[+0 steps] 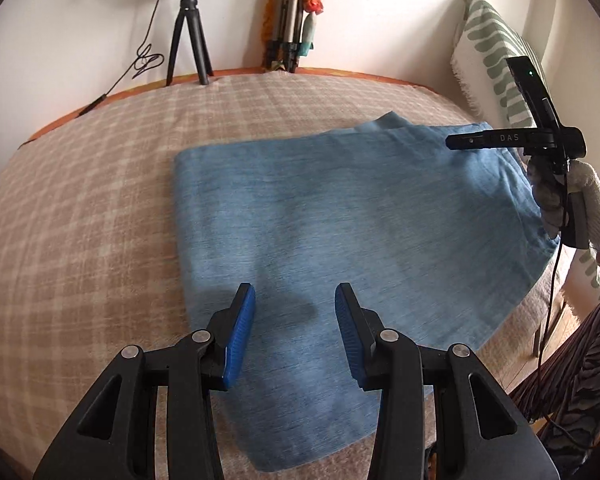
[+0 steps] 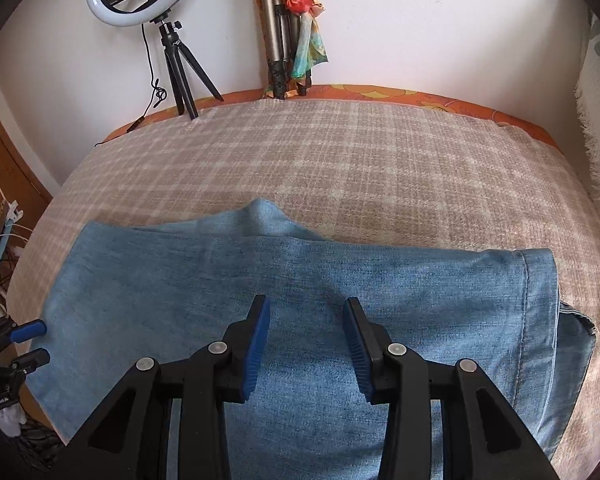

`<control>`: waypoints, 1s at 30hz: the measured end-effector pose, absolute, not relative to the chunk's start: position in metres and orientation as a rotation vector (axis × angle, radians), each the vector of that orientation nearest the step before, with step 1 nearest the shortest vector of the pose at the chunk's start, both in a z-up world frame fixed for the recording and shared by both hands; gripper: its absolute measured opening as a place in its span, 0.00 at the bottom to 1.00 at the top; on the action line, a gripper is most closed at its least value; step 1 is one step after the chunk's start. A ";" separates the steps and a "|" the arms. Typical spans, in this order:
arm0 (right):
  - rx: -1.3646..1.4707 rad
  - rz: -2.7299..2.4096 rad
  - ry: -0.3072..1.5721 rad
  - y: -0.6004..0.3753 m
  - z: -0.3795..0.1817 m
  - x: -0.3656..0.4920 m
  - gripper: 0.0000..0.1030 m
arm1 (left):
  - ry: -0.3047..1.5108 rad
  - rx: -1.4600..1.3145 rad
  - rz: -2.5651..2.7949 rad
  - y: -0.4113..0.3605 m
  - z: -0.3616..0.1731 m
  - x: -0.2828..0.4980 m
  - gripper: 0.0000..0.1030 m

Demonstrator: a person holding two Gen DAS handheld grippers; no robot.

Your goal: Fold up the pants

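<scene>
Light blue denim pants [image 1: 340, 232] lie folded flat on the checked beige bed cover [image 1: 100, 208]; they also show in the right wrist view [image 2: 300, 280], with a hemmed edge at the right and a small raised bump at the far edge. My left gripper [image 1: 295, 308] is open and empty, hovering over the near left part of the pants. My right gripper [image 2: 306, 320] is open and empty over the middle of the pants. The right gripper also shows in the left wrist view [image 1: 460, 142], held by a gloved hand over the pants' far right corner.
A ring light on a black tripod [image 2: 176, 60] and a second tripod with a coloured scarf [image 2: 292, 40] stand at the far edge by the wall. A green-patterned pillow [image 1: 496, 52] leans at the right. The left gripper's fingers [image 2: 28, 330] show at the left edge.
</scene>
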State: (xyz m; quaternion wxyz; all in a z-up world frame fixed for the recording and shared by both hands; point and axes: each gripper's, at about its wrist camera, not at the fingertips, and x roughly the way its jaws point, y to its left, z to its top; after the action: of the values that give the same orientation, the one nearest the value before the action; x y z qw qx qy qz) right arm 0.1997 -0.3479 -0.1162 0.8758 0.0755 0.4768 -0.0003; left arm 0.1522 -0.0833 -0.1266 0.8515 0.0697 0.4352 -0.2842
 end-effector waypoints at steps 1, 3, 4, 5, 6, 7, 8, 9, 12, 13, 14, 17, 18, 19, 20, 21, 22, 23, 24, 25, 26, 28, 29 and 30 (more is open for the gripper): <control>0.149 -0.004 0.999 -0.347 -0.119 0.200 0.39 | 0.923 0.151 -0.592 -0.078 -0.133 0.153 0.39; 0.134 -0.006 1.012 -0.347 -0.126 0.201 0.39 | 0.896 0.158 -0.607 -0.072 -0.137 0.150 0.38; 0.130 -0.006 1.017 -0.347 -0.129 0.202 0.39 | 0.887 0.176 -0.610 -0.073 -0.137 0.148 0.38; 0.126 -0.007 1.021 -0.347 -0.131 0.202 0.39 | 0.878 0.187 -0.612 -0.073 -0.136 0.146 0.39; 0.120 -0.008 1.022 -0.346 -0.133 0.202 0.39 | 0.874 0.184 -0.612 -0.071 -0.137 0.144 0.39; 0.112 -0.010 1.022 -0.346 -0.135 0.202 0.39 | 0.869 0.174 -0.613 -0.070 -0.137 0.143 0.39; 0.101 -0.014 1.019 -0.344 -0.136 0.202 0.39 | 0.864 0.166 -0.614 -0.067 -0.138 0.141 0.39; 0.083 -0.020 1.017 -0.342 -0.138 0.203 0.40 | 0.857 0.166 -0.612 -0.065 -0.138 0.139 0.39; 0.042 -0.035 1.012 -0.336 -0.136 0.201 0.41 | 0.834 0.211 -0.618 -0.063 -0.137 0.125 0.39; 0.048 -0.039 1.012 -0.335 -0.134 0.200 0.41 | 0.831 0.216 -0.623 -0.062 -0.136 0.121 0.39; 0.062 -0.041 1.014 -0.335 -0.130 0.199 0.41 | 0.828 0.215 -0.630 -0.059 -0.134 0.118 0.39; 0.080 -0.010 0.974 -0.323 -0.108 0.193 0.45 | 0.808 0.181 -0.628 -0.043 -0.125 0.110 0.39; 0.069 0.010 0.954 -0.313 -0.098 0.192 0.55 | 0.799 0.155 -0.615 -0.035 -0.122 0.109 0.39; 0.065 0.038 0.931 -0.303 -0.089 0.191 0.61 | 0.796 0.115 -0.606 -0.026 -0.120 0.111 0.42; 0.069 0.070 0.911 -0.291 -0.080 0.191 0.69 | 0.805 0.065 -0.600 -0.018 -0.119 0.115 0.44; 0.077 0.105 0.899 -0.279 -0.074 0.192 0.70 | 0.821 0.013 -0.594 -0.012 -0.120 0.120 0.44; 0.085 0.141 0.900 -0.267 -0.069 0.194 0.70 | 0.838 -0.028 -0.590 -0.006 -0.122 0.126 0.44; 0.090 0.178 0.908 -0.253 -0.066 0.198 0.70 | 0.850 -0.058 -0.588 -0.003 -0.124 0.130 0.44; 0.095 0.214 0.919 -0.239 -0.064 0.202 0.70 | 0.858 -0.079 -0.584 -0.001 -0.126 0.132 0.44; 0.100 0.245 0.928 -0.226 -0.063 0.207 0.70 | 0.865 -0.096 -0.587 0.000 -0.127 0.134 0.44; 0.104 0.270 0.938 -0.214 -0.063 0.212 0.70 | 0.868 -0.112 -0.592 0.000 -0.127 0.135 0.44; 0.114 0.298 0.952 -0.191 -0.063 0.221 0.71 | 0.873 -0.128 -0.610 -0.003 -0.128 0.134 0.44; 0.120 0.308 0.960 -0.182 -0.065 0.226 0.71 | 0.876 -0.117 -0.616 -0.006 -0.129 0.133 0.44; 0.126 0.317 0.972 -0.172 -0.067 0.232 0.71 | 0.877 -0.107 -0.622 -0.010 -0.130 0.132 0.44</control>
State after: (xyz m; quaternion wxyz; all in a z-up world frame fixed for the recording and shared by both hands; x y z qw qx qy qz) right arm 0.2317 -0.1723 -0.0671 0.8702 0.0605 0.4649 0.1515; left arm 0.1323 -0.0098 -0.1297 0.8576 -0.0510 0.4175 -0.2961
